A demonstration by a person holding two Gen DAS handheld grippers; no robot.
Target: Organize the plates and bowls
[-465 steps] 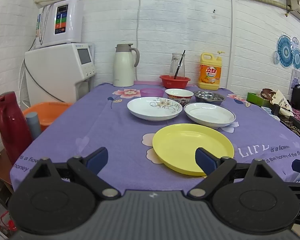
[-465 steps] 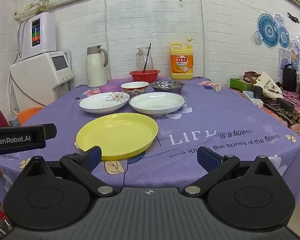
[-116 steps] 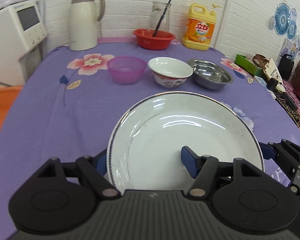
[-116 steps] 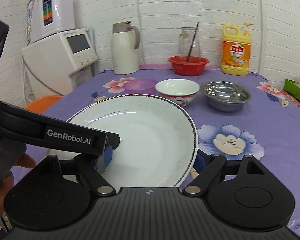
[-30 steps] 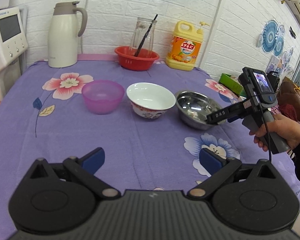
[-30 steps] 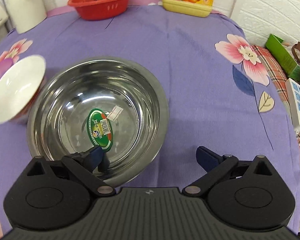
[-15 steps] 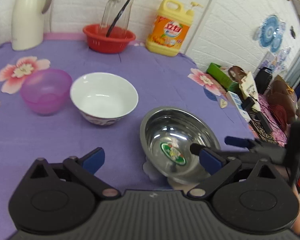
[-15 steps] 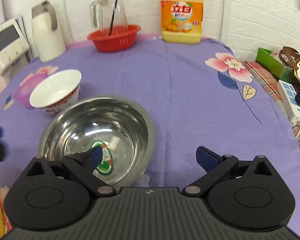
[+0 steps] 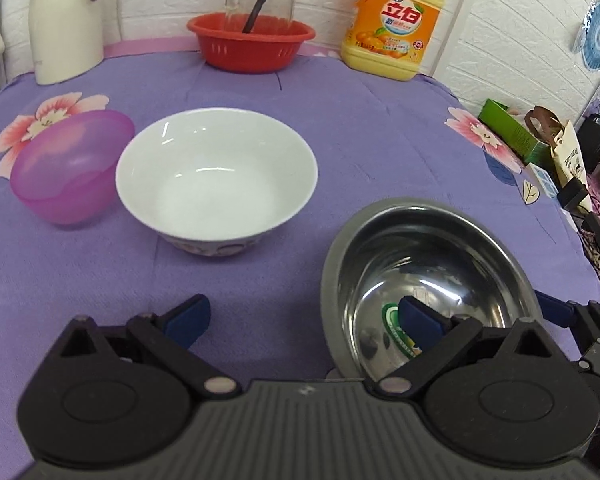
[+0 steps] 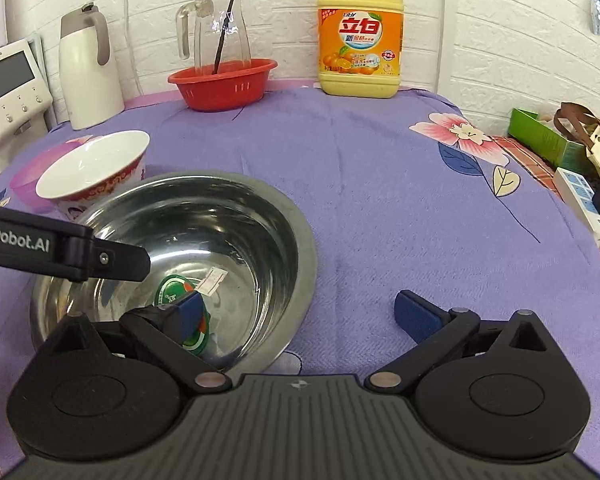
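Right wrist view shows my open right gripper (image 10: 306,316) straddling the steel bowl (image 10: 260,216) rim at lower left, the open left gripper (image 10: 112,258) crossing it, white bowl (image 10: 88,168) behind.

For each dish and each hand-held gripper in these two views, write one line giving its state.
Steel bowl: upright, tilted, sticker inside, both grippers straddling its rim.
White bowl: upright, empty, on cloth.
Purple bowl: upright, empty, beside white bowl.
Red basket: holds a glass jug.
Left hand-held gripper: open.
Right hand-held gripper: open.

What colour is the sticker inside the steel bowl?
The sticker is mainly green with some orange and white, clearest in the right wrist view.
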